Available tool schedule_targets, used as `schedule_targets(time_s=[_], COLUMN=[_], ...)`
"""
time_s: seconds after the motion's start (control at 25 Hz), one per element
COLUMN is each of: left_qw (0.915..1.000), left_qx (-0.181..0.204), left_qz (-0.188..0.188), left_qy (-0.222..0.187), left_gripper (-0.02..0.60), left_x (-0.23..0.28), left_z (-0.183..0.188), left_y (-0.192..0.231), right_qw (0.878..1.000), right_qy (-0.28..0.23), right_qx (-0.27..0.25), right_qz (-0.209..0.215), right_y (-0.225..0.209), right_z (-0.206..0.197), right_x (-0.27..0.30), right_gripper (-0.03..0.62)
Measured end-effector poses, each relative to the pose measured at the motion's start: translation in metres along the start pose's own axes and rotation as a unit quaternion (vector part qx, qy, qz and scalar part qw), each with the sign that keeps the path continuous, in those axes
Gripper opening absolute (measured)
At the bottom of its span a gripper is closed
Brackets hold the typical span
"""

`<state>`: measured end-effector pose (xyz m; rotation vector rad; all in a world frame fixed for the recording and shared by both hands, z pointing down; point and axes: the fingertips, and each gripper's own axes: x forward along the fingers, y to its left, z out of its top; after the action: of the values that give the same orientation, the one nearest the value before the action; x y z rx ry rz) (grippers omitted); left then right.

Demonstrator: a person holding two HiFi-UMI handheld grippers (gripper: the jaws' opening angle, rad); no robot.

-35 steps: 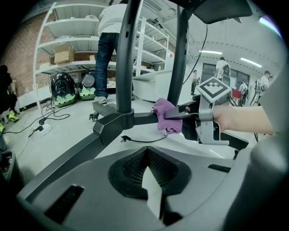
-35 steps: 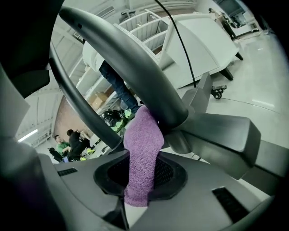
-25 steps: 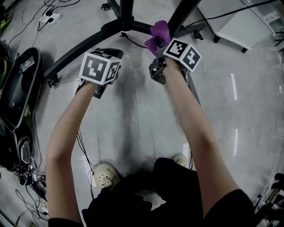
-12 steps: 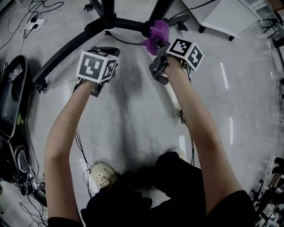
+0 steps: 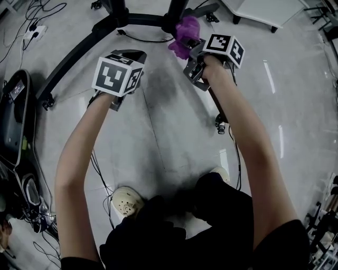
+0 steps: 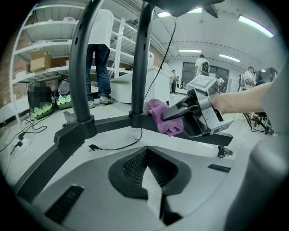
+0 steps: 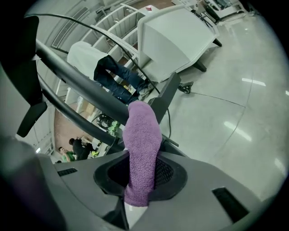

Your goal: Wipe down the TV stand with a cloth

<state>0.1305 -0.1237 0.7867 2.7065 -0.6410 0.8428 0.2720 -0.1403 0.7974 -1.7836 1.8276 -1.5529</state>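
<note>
The TV stand's black base (image 5: 74, 55) spreads its legs over the grey floor at the top of the head view, with two uprights (image 6: 141, 58) rising from it. A purple cloth (image 5: 186, 32) is pressed against the foot of the right upright. My right gripper (image 5: 193, 50) is shut on the cloth, which sticks up out of its jaws (image 7: 142, 144). My left gripper (image 5: 127, 55) hovers just left of it, above the floor and short of the base, shut with nothing in it. In the left gripper view the cloth (image 6: 162, 115) lies on the base leg (image 6: 110, 124).
A black device (image 5: 13, 116) and tangled cables lie at the left. A power strip (image 5: 33, 31) lies at the top left. A white cart base (image 5: 264, 13) stands at the top right. A small caster (image 5: 221, 126) sits under my right arm. People stand by shelves (image 6: 97, 54) beyond.
My right gripper has carried the cloth forward and up to the foot of the right upright. The left gripper has stayed beside it, shifting only slightly.
</note>
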Motion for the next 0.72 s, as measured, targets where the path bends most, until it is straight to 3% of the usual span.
schedule_targets(time_s=[0.28, 0.52, 0.72], left_qw=[0.9999, 0.9993, 0.9979], left_qx=[-0.007, -0.002, 0.005], left_qz=[-0.012, -0.035, -0.061], left_qy=[0.0, -0.016, -0.021], left_gripper=[0.005, 0.005, 0.005], left_x=[0.002, 0.002, 0.004], left_z=[-0.011, -0.005, -0.008], left_y=[-0.013, -0.041, -0.066], right_qw=[1.0, 0.997, 0.996], right_qy=[0.014, 0.038, 0.065], right_qx=[0.01, 0.06, 0.056], right_qz=[-0.011, 0.0, 0.001], right_y=[-0.013, -0.023, -0.029], right_z=[-0.01, -0.037, -0.058], right_x=[-0.027, -0.051, -0.069], right_gripper=[0.089, 0.089, 0.089])
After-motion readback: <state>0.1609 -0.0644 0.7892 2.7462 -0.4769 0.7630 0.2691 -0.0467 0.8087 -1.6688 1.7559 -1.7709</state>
